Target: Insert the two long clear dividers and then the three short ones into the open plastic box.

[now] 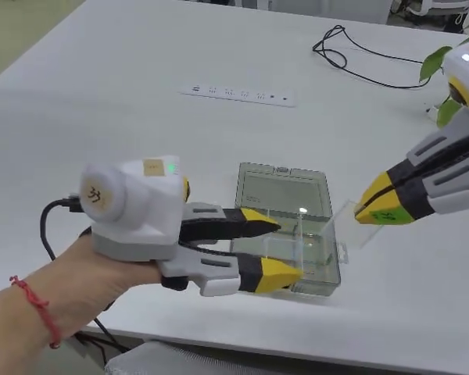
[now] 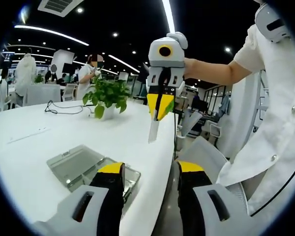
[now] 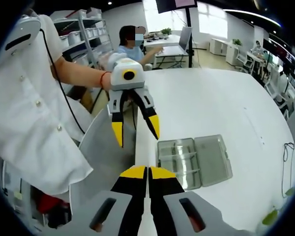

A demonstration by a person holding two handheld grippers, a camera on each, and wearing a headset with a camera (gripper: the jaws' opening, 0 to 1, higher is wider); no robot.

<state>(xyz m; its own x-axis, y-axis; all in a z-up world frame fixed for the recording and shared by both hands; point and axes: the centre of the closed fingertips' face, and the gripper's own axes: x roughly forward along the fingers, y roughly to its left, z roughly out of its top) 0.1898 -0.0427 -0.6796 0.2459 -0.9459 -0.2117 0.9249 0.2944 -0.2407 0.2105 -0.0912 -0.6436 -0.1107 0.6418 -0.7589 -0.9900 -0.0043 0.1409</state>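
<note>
- The left gripper [image 1: 275, 248] is held low by a hand [image 1: 94, 273] with a red cord [image 1: 35, 305] at the wrist, and is reached in level from the near left of the tabletop [image 1: 125, 109]
- Its jaws are spread wide with nothing between them; the tips are set at the left end of the plastic box [image 1: 322, 283], and contact cannot be judged
- The right gripper [image 1: 370, 211] is held higher, brought in from the right and tilted down toward the box
- Its jaws are pressed together on a clear divider [image 1: 348, 228], which is hung over the box's right end, apart from it
- The box is placed close to the tabletop's near edge and opened flat, with its lid [image 1: 285, 191] laid on the far side
- A power strip [image 1: 238, 94] and a black cable [image 1: 352, 55] are seen toward the far edge, and a potted plant [image 1: 445, 70] at the far right
- In the left gripper view the right gripper [image 2: 160, 118] is met head-on, with the divider [image 2: 153, 132] hanging below its tips; the head view gives this from the side
- In the right gripper view the left gripper [image 3: 136, 132] is faced with its jaws forked apart, and the box base is seen from above, crossed by clear partitions whose number cannot be told
</note>
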